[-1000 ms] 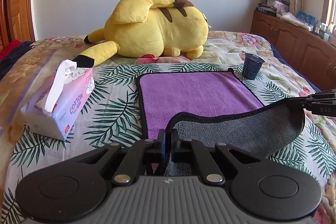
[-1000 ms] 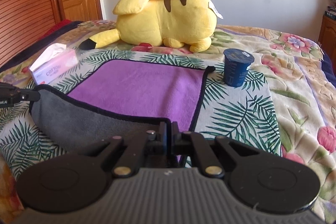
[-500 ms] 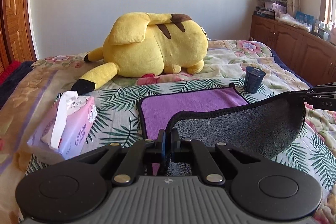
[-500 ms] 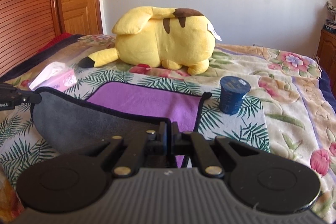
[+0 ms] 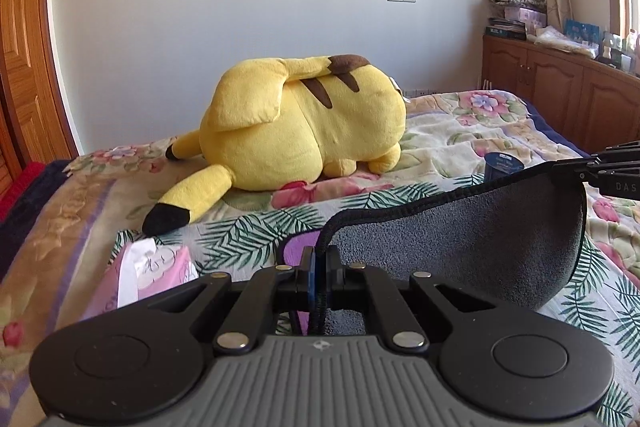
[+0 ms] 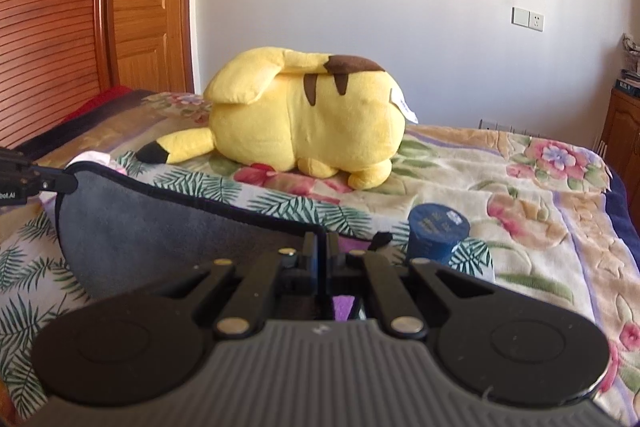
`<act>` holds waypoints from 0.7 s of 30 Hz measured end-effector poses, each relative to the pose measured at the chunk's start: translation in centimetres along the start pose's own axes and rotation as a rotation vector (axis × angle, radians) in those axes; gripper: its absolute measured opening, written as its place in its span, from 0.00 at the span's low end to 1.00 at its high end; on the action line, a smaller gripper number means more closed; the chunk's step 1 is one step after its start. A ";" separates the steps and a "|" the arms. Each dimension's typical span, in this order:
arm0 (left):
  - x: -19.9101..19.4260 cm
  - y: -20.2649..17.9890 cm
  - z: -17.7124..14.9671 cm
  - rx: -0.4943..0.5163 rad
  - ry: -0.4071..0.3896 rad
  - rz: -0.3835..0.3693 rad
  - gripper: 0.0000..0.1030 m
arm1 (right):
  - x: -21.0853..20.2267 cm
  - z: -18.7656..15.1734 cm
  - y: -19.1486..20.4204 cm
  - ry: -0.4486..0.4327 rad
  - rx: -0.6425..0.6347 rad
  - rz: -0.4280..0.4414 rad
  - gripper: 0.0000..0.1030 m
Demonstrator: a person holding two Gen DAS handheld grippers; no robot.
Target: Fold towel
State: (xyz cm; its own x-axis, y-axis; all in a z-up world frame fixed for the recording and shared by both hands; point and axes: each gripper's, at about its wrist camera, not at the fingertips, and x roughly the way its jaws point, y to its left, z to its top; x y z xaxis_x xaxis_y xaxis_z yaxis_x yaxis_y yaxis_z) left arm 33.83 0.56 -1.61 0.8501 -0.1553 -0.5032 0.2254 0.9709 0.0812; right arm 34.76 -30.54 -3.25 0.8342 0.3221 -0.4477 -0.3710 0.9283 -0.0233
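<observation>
The towel is purple on one face and grey on the other, with a black hem. Its near edge hangs lifted above the bed, grey side toward the cameras, stretched between both grippers. My left gripper is shut on one near corner; it also shows at the left edge of the right wrist view as the left gripper. My right gripper is shut on the other near corner of the towel; in the left wrist view the right gripper reaches in from the right edge. Only slivers of purple show under the lifted part.
A large yellow plush toy lies across the far part of the bed. A dark blue cup stands upside down right of the towel. A pink tissue pack lies to its left. Wooden cabinets line the right wall.
Both grippers have risen and moved toward the plush toy with the towel's near edge. The lifted grey side now hides nearly all of the purple face.
</observation>
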 end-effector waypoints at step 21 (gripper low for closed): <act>5.2 0.7 1.7 -0.018 -0.032 0.059 0.00 | 4.6 1.6 -0.8 -0.056 -0.097 -0.052 0.04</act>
State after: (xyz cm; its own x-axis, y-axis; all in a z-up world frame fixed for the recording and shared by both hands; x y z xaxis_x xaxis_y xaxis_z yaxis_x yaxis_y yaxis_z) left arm 39.21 0.11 -2.65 0.8763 -0.1034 -0.4705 0.1665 0.9815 0.0943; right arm 39.58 -29.54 -3.84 0.8739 0.2866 -0.3926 -0.3624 0.9225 -0.1331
